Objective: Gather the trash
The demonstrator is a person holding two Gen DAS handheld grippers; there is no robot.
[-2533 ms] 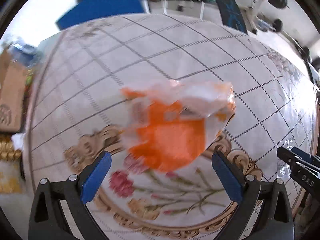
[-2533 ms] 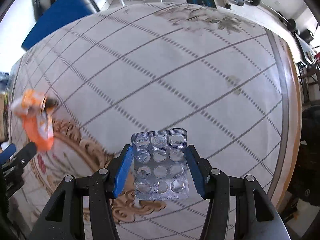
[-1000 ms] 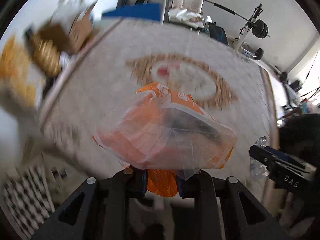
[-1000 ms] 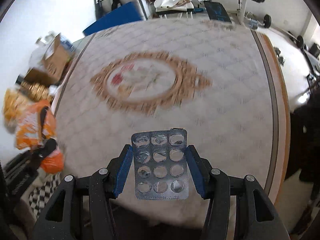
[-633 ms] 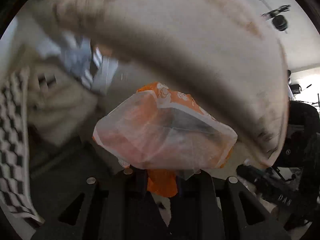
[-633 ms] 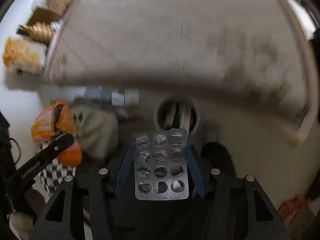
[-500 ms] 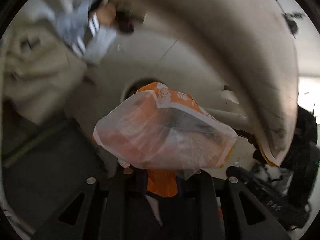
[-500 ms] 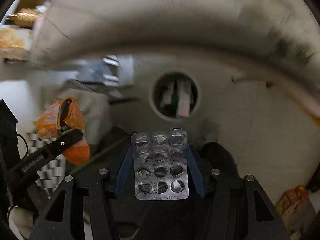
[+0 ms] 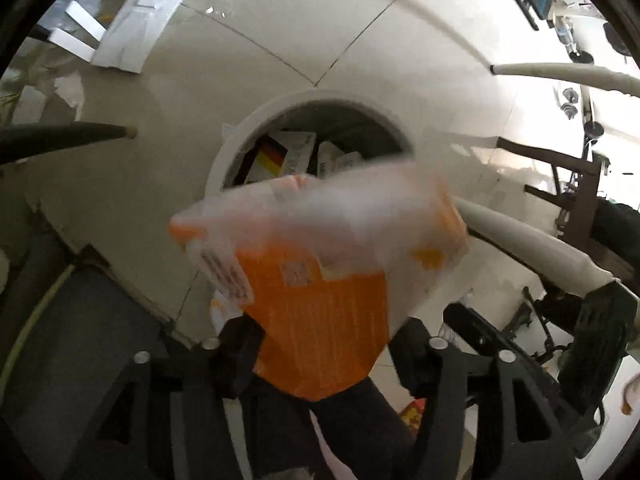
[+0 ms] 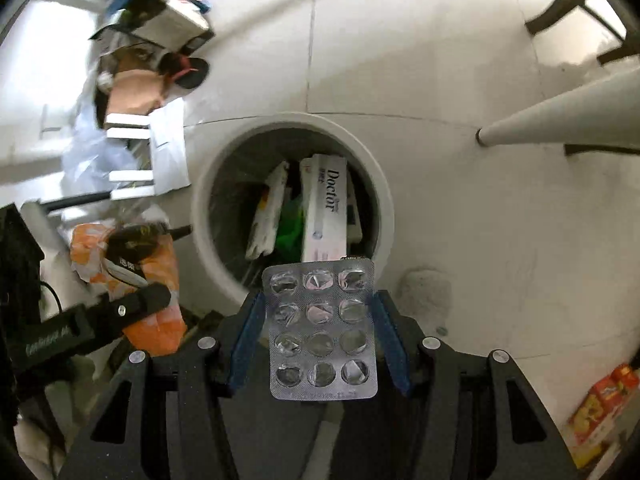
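Both grippers have swung off the patterned table and now hang over the white bin [image 10: 384, 196] on the floor. Compared with 0.5 s ago, the left gripper [image 9: 324, 344] has spread its jaws, and the orange wrapper [image 9: 320, 280] blurs between them, apparently released and dropping toward the bin mouth. Just above the bin's near rim, the right gripper [image 10: 320, 328] stays clenched on the empty blister pack [image 10: 322, 328], which likely goes in next.

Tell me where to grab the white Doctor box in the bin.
Its upper end, from straight above through the bin opening. The Doctor box stands on end, wedged among other packs, so likely only that end is free; pinch across its thin sides.
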